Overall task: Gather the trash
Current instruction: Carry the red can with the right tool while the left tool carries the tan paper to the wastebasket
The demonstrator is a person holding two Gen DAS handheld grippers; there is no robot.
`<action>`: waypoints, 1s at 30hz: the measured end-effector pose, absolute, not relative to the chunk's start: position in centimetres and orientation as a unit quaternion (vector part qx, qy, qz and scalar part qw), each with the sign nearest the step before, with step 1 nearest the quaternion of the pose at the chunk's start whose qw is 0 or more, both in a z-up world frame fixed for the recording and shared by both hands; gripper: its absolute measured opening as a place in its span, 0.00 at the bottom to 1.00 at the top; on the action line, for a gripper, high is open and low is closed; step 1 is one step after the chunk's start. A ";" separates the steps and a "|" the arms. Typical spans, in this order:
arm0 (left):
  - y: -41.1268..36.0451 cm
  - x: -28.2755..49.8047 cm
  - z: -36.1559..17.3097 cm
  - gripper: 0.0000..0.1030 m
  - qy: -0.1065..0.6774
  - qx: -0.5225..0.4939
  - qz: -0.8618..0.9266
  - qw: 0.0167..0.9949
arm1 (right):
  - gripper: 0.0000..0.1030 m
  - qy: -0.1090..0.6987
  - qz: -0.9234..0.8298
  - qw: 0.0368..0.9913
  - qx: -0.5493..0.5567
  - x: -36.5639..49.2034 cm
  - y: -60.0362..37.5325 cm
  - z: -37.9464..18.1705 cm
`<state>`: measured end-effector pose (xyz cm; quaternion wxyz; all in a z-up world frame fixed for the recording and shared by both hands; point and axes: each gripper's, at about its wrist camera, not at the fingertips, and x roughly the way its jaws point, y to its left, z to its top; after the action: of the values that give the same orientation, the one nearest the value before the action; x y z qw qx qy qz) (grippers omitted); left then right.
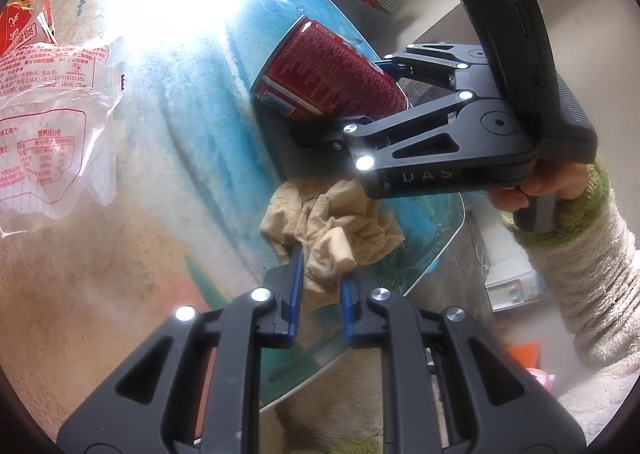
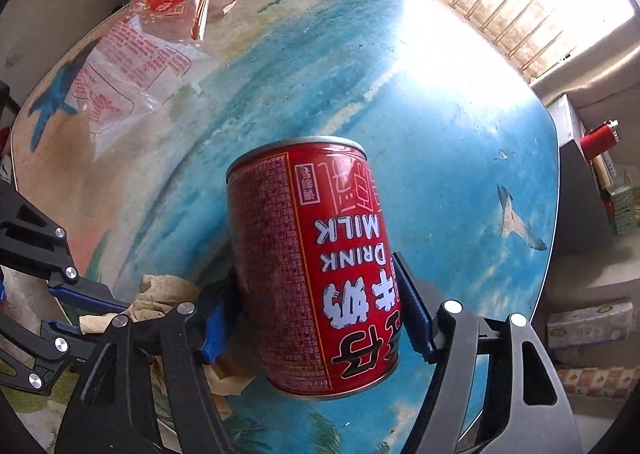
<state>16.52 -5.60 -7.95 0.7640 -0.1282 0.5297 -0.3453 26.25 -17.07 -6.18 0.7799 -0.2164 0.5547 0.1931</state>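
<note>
Trash is being gathered from a desk (image 2: 460, 102) printed with a sea and beach scene. The right tool (image 2: 316, 318) is gripping a red milk-drink can (image 2: 312, 266) across its lower body, blue pads pressing on both sides, and the can is tilting away from the camera rather than standing straight. In the left wrist view the same can (image 1: 332, 74) is sitting just beyond the crumpled beige tissue (image 1: 332, 226), near the desk's right edge.

The left tool (image 1: 319, 308) is reaching into that tissue: its pads are straddling a hanging fold, and one pad appears to be touching the paper, but whether they are already pinching it cannot be told from these views.

A clear plastic wrapper (image 2: 132, 54) with red print is lying far off on the left of the desk, well apart from both tools, and it looks to be the piece left to collect.

To do this step well, the left tool probably should be closing on the thick bunched middle of the tissue, not a thin corner, since soft paper may tear or slip. The can's smooth wall could be sliding in a tilted grip, so the right tool should be keeping firm pressure and levelling it while lifting clear of the tissue.
</note>
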 end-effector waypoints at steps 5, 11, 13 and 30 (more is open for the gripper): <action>-5.4 16.6 -8.2 0.14 0.529 -0.129 -0.346 0.764 | 0.65 0.553 0.147 0.813 -0.112 25.0 -20.6 -5.3; -5.5 16.1 -8.3 0.14 0.523 -0.124 -0.344 0.770 | 0.63 0.532 0.072 0.843 0.048 21.9 -25.4 -4.1; -5.6 15.8 -8.0 0.14 0.521 -0.121 -0.342 0.772 | 0.63 0.525 0.053 0.845 0.091 20.7 -26.6 -4.2; -7.5 14.6 -6.2 0.13 0.515 -0.098 -0.313 0.792 | 0.69 0.576 0.024 0.810 0.109 18.6 -28.3 -5.9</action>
<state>14.60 -7.52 -6.20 0.7922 -0.0982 0.5145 -0.3131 18.57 -28.32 -5.91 0.8100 0.1085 0.5757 0.0244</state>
